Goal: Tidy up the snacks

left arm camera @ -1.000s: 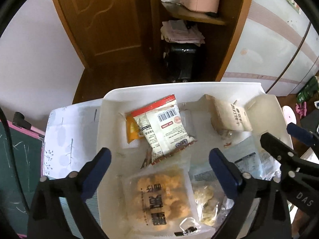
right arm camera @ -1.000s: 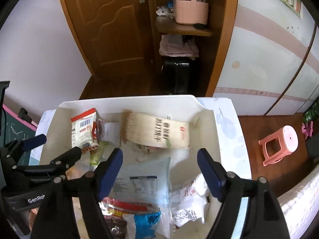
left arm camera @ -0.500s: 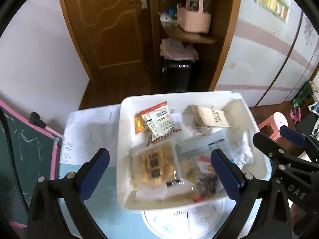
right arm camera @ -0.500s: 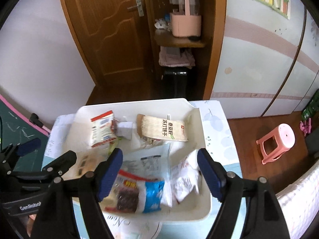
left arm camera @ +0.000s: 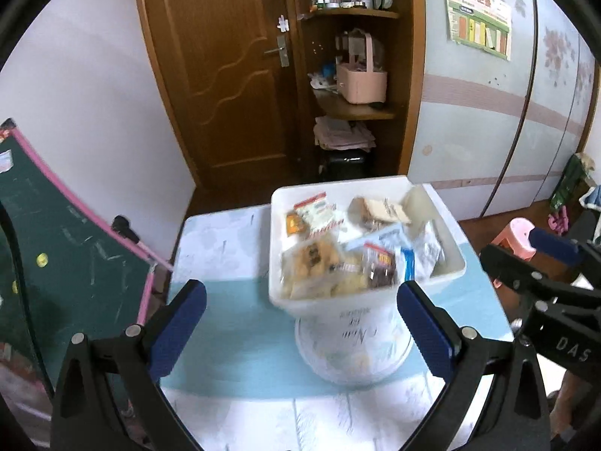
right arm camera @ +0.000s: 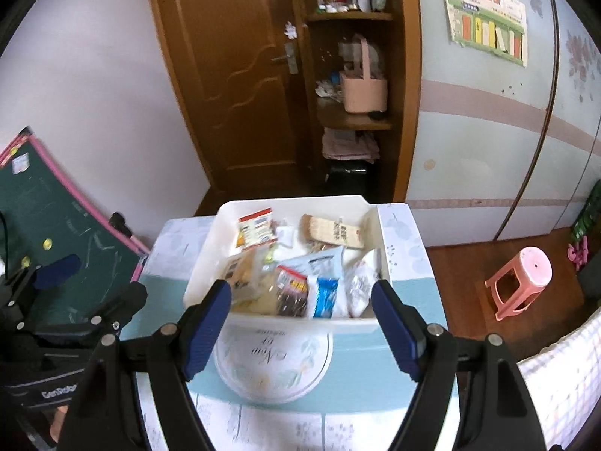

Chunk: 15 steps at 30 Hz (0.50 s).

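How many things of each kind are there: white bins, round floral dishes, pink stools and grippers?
white bin: 1
round floral dish: 1
pink stool: 1
grippers, namely left gripper and right gripper: 2
Total: 5

"DAS" marks the right hand-held gripper.

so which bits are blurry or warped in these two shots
Left wrist view: the snack packets in the white bin are motion-smeared and the patterned bowl is soft, while the tongs' blue pads stay sharp. Right wrist view: sharper packets; the fisheye bends the wooden door frame, and black vignette fills the corners.
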### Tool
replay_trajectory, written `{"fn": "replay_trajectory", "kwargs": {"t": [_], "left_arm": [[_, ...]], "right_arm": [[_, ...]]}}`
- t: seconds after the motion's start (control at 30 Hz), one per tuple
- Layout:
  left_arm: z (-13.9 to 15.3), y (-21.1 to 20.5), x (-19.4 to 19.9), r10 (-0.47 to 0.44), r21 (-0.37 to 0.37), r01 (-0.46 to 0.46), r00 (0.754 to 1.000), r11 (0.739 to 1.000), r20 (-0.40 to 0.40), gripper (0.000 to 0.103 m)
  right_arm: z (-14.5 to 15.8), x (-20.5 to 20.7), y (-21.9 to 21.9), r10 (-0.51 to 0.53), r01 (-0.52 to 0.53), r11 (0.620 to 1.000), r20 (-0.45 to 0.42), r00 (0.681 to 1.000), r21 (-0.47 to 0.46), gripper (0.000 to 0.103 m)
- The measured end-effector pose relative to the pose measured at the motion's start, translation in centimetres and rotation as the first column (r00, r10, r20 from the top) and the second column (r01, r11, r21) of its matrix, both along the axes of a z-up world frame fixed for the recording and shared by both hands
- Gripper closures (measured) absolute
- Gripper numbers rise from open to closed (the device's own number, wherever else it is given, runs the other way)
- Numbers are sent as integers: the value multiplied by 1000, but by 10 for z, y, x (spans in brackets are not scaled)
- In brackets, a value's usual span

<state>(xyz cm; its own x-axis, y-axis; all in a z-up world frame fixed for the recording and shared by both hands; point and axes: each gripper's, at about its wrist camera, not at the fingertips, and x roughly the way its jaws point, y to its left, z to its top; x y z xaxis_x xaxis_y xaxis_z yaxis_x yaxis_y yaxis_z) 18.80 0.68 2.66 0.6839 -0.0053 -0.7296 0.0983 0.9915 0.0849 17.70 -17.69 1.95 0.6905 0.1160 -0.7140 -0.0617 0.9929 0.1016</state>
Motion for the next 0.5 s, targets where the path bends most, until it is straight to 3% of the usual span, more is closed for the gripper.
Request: {"fn": "replay_trajectory", "kwargs": {"t": [0.23,0.5], "left_arm": [[-12,14,-79,10,-21,-10,1000,1000,-1,2],[-19,25,-131,36,-51,-36,999,998,-18,2]], "right_arm": [[-10,-71,12,10,-10,1000,13,1000,2,25],[-22,-134,16,-5,5,999,17,1000,38,25]]}}
